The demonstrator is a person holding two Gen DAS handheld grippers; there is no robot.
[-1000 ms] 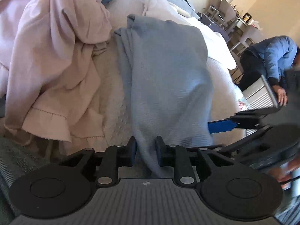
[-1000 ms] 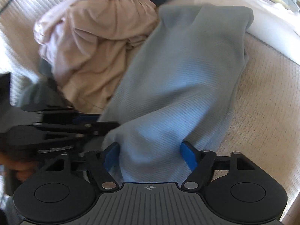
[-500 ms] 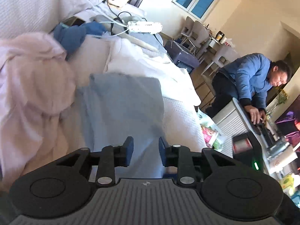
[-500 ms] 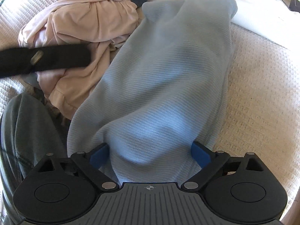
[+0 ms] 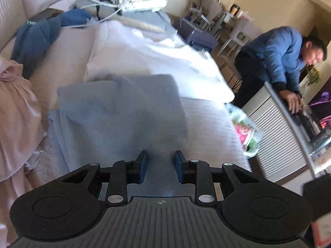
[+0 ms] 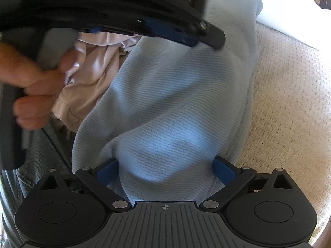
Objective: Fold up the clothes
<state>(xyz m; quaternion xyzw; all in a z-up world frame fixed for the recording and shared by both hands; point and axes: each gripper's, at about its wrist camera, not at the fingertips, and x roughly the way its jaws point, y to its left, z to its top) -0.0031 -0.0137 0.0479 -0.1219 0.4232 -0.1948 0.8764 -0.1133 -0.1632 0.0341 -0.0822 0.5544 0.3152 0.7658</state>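
Two grippers over a bed point(image 6: 289, 86) with a cream waffle cover. Blue garment point(image 6: 175, 103) lies lengthwise down the middle of the bed, ribbed knit, rumpled, its near end bunched up at the bed's near edge.

Right gripper point(image 6: 165, 170): jaws spread wide and opening. The bunched near end of the garment sits between the blue pads point(image 6: 223, 170); whether the pads touch the cloth I cannot tell, no squeeze visible.

Left gripper point(image 5: 161, 168): jaws narrow, a small gap between the pads. Blue cloth lies beneath and beyond the gap; nothing is visibly pinched. In the right wrist view it crosses the top of the frame above the garment's far half, blurred, with the hand point(image 6: 31, 86) on its handle at the left.

Surroundings:
- Pink garment point(image 6: 93, 78), crumpled, at the bed's left side, touching the blue garment's left edge.
- Dark blue cloth point(image 5: 39, 39) toward the far left corner.
- White sheet point(image 5: 165, 62) beyond the garment's far end, running to the right edge.
- Power strip point(image 5: 142, 3) and cables at the far end.
- Person in blue jacket point(image 5: 279, 57) off the right side of the bed, bent over a white slatted unit point(image 5: 275, 140).
- Chairs and a table farther back.
- Grey-trousered leg point(image 6: 41, 155) at the near left edge.
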